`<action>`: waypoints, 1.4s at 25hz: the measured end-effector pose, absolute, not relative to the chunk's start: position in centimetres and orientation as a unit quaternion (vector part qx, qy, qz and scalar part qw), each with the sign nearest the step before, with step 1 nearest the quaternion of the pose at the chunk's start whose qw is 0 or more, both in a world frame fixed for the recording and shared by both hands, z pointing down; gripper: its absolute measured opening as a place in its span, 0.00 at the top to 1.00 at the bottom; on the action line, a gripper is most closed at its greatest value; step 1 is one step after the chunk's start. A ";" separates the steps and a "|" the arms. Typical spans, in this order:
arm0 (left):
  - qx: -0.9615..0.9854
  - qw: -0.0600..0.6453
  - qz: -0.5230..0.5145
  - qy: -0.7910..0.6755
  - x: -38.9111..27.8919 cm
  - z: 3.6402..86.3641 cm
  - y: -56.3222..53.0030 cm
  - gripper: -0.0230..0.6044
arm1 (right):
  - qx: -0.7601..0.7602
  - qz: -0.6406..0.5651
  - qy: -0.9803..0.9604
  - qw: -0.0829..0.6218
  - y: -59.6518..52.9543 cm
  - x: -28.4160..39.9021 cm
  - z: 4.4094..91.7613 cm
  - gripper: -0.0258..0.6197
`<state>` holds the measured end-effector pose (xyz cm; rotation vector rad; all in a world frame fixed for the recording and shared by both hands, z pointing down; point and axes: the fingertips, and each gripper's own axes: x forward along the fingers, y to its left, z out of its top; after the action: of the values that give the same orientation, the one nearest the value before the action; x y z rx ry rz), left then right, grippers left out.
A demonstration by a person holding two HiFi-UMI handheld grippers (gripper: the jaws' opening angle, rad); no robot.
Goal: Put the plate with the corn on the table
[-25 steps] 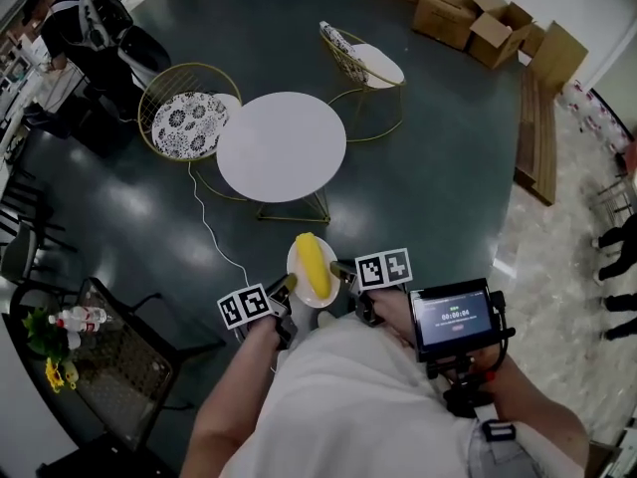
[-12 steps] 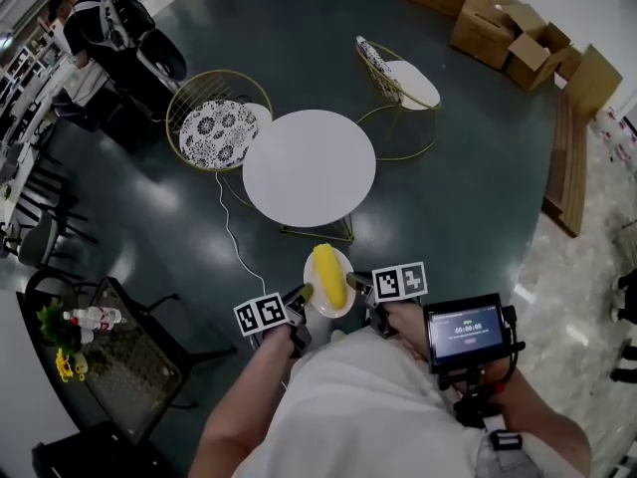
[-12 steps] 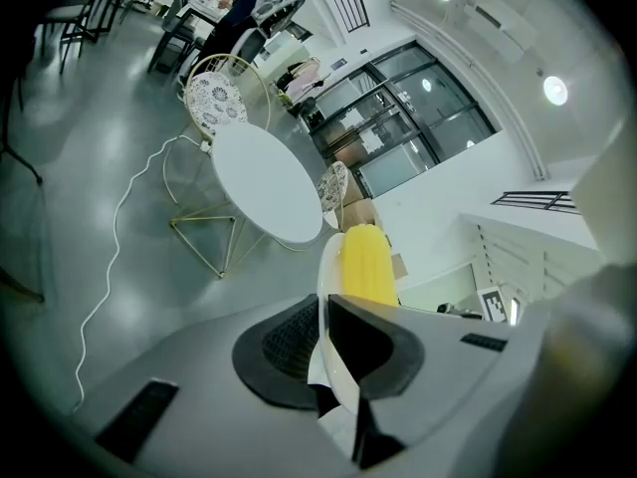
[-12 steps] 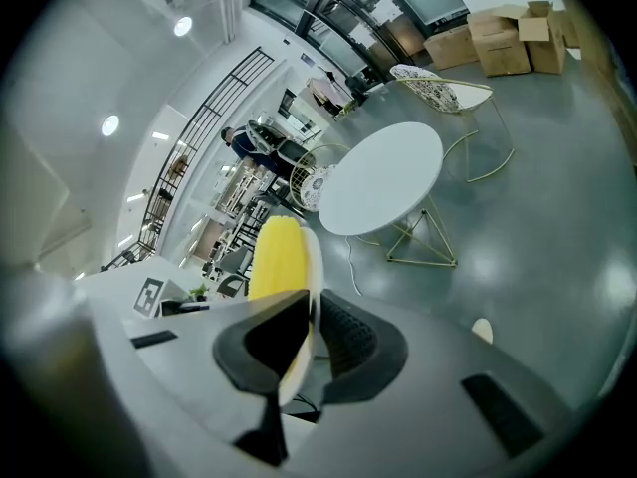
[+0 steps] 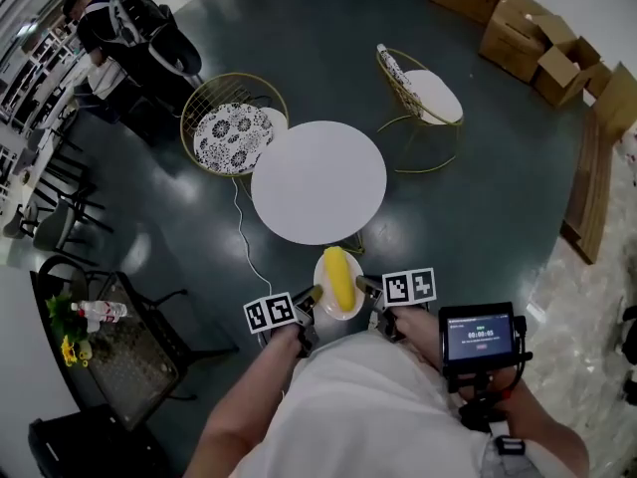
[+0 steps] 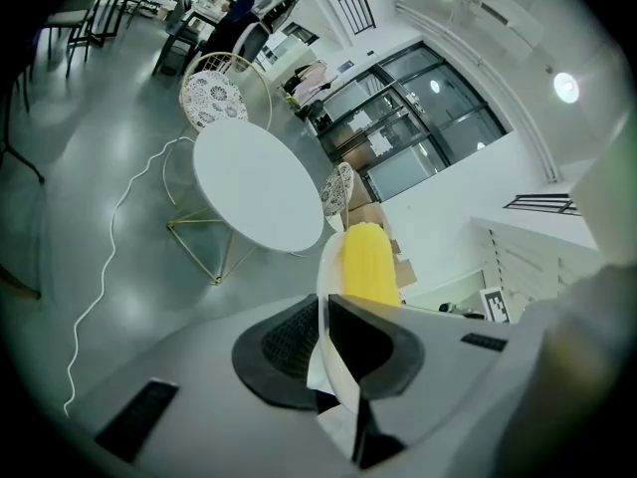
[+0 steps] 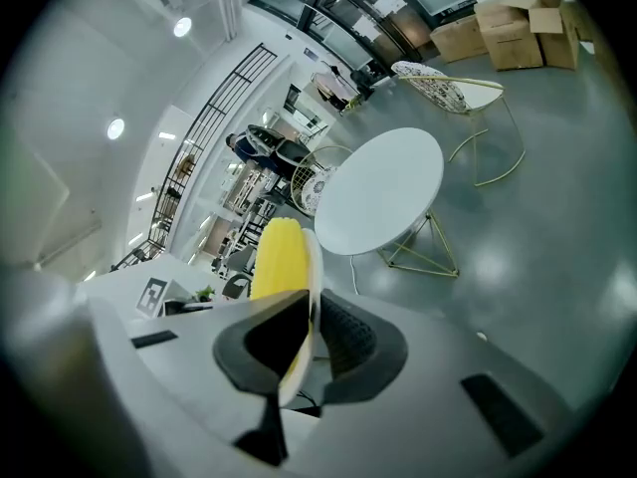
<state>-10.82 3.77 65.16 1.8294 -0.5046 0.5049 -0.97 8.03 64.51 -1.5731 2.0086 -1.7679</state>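
Left gripper (image 5: 312,295) and right gripper (image 5: 364,285) jaws each pinch the plate (image 5: 321,270) rim; keep it level so corn (image 5: 339,278) won't roll, land flat on the desk (image 5: 318,180).

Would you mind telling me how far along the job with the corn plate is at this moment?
Done: the plate with the corn is lifted, its rim clamped on either side by the left gripper and right gripper. In hand: it is held in the air, just short of the round white table. Left: bring it over the tabletop, set it down, release.
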 end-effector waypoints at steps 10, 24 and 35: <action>0.775 0.555 0.213 -0.213 -8.3 65.3 4.0 0.91 | -0.503 -0.568 0.651 0.022 8.2 1.5 64.5 0.89; 0.771 0.562 0.225 -0.196 -6.2 66.5 1.5 0.91 | -0.515 -0.582 0.628 0.025 6.0 3.5 65.8 0.89; 0.777 0.559 0.228 -0.181 -3.6 66.6 -6.0 0.91 | -0.528 -0.578 0.622 0.032 -1.0 5.9 65.6 0.89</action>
<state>-3.56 -5.97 66.55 1.8315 -0.4257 0.5381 5.88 -1.05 65.56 -1.6246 1.9150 -1.7798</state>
